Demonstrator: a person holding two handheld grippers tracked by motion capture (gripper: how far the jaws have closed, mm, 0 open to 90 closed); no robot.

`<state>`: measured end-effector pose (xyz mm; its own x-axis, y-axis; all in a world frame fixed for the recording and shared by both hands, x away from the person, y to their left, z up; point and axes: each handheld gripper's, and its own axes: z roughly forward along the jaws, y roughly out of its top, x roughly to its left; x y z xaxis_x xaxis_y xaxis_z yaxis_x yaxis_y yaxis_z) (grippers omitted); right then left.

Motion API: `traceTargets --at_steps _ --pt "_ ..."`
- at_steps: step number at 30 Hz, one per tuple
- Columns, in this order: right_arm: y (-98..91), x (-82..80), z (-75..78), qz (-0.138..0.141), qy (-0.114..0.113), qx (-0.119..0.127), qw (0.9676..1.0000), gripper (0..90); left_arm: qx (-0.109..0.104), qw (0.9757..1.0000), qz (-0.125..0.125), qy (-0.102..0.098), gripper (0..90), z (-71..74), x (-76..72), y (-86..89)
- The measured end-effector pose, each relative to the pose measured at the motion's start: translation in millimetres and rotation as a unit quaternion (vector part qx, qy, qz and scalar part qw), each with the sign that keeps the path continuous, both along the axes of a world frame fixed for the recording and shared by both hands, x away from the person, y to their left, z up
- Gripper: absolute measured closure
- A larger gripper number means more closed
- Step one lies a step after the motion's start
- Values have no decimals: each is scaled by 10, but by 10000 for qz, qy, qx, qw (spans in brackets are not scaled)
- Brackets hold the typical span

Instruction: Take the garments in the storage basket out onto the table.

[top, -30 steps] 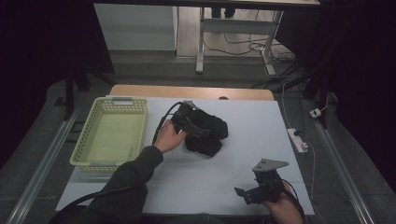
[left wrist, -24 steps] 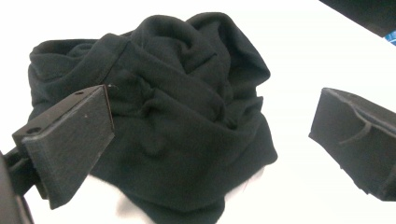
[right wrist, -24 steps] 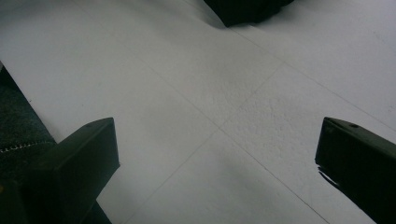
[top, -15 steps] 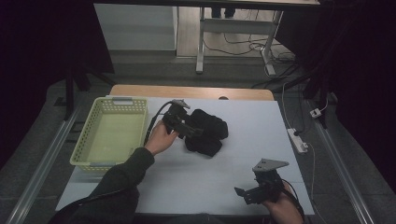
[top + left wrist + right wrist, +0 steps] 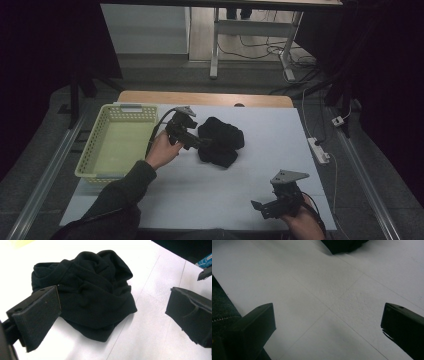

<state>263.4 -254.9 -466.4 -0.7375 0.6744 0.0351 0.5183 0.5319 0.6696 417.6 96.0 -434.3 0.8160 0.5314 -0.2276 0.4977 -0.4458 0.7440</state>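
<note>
The left gripper [image 5: 192, 140] is hovering wide open beside the crumpled black cloth [image 5: 220, 140], not gripping yet, the yellow-green plastic basket [image 5: 95, 150] is waiting empty, and the right gripper [image 5: 267, 207] is resting wide open near the table's front edge.

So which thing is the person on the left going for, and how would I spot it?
Start at the white table and find the pale green basket on its left side. Just right of the basket, near the table's middle, lies a crumpled black cloth, with the open left hand-held gripper at its edge. It is the one soft, dark heap on the white surface.
</note>
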Motion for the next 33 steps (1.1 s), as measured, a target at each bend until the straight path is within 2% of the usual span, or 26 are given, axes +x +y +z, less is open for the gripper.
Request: traceTargets --at_steps 11,22,33 --pt "3 -1 0 1 5 -12 10000 0 -148 9999 26 7 0 22 -143 148" --pt "7 -2 0 2 3 -31 10000 0 -346 9993 140 67 0 -53 -278 356" --pt "5 -3 2 12 -9 -37 10000 0 -428 9987 247 151 0 -107 -418 565"
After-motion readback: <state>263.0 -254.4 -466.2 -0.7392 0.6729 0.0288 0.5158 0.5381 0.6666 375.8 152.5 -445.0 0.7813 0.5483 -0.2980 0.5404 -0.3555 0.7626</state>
